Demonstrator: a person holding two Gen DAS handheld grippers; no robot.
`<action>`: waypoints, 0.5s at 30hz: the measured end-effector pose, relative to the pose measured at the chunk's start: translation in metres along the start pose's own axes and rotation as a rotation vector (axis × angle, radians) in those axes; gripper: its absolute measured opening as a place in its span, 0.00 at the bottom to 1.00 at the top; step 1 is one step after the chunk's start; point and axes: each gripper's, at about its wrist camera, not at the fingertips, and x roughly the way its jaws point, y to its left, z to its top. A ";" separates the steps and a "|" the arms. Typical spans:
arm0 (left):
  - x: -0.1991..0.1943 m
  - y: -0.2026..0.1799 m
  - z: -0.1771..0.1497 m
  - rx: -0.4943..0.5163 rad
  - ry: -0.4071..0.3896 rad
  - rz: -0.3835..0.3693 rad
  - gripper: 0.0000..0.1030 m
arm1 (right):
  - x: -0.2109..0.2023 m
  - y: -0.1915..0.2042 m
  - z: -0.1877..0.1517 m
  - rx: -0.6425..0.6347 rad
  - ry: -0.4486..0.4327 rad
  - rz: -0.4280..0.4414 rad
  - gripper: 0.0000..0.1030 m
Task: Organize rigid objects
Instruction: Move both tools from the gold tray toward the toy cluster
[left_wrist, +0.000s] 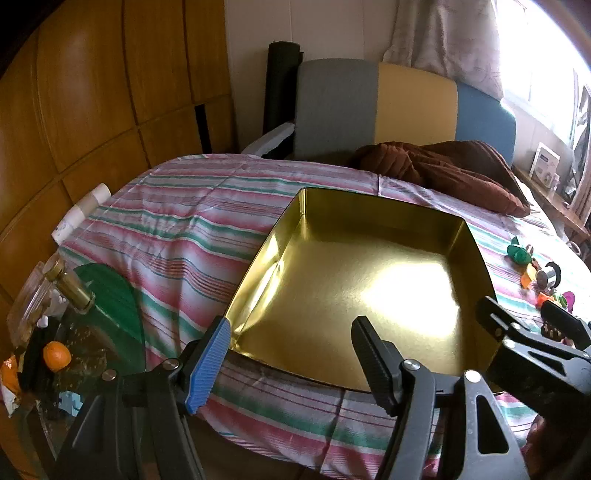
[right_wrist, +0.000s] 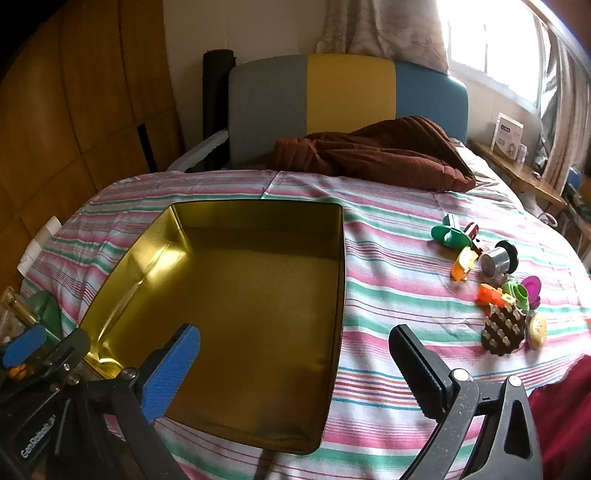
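Note:
An empty gold tin box (right_wrist: 236, 295) lies open on the striped cloth; it also shows in the left wrist view (left_wrist: 354, 291). A cluster of small objects lies to its right: a green spool (right_wrist: 450, 234), a metal cup (right_wrist: 495, 260), an orange piece (right_wrist: 463, 267), a brown pegged block (right_wrist: 504, 332), a round yellow disc (right_wrist: 537, 326). My left gripper (left_wrist: 291, 363) is open and empty over the tin's near edge. My right gripper (right_wrist: 295, 373) is open and empty over the tin's near right corner.
A brown pillow (right_wrist: 376, 153) lies at the back of the cloth-covered table (right_wrist: 388, 369). A grey, yellow and blue chair back (right_wrist: 347, 92) stands behind it. A glass side table (left_wrist: 107, 310) with bottles and an orange fruit (left_wrist: 56, 355) stands at the left.

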 end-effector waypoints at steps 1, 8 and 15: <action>0.001 0.000 0.000 0.000 0.002 -0.001 0.67 | 0.000 -0.001 0.000 0.004 -0.002 0.003 1.00; 0.004 -0.001 -0.002 0.000 0.020 0.012 0.67 | -0.004 -0.004 -0.002 0.013 -0.017 0.027 1.00; 0.007 -0.003 -0.004 -0.006 0.042 -0.017 0.67 | -0.007 -0.012 -0.004 0.018 -0.030 0.071 1.00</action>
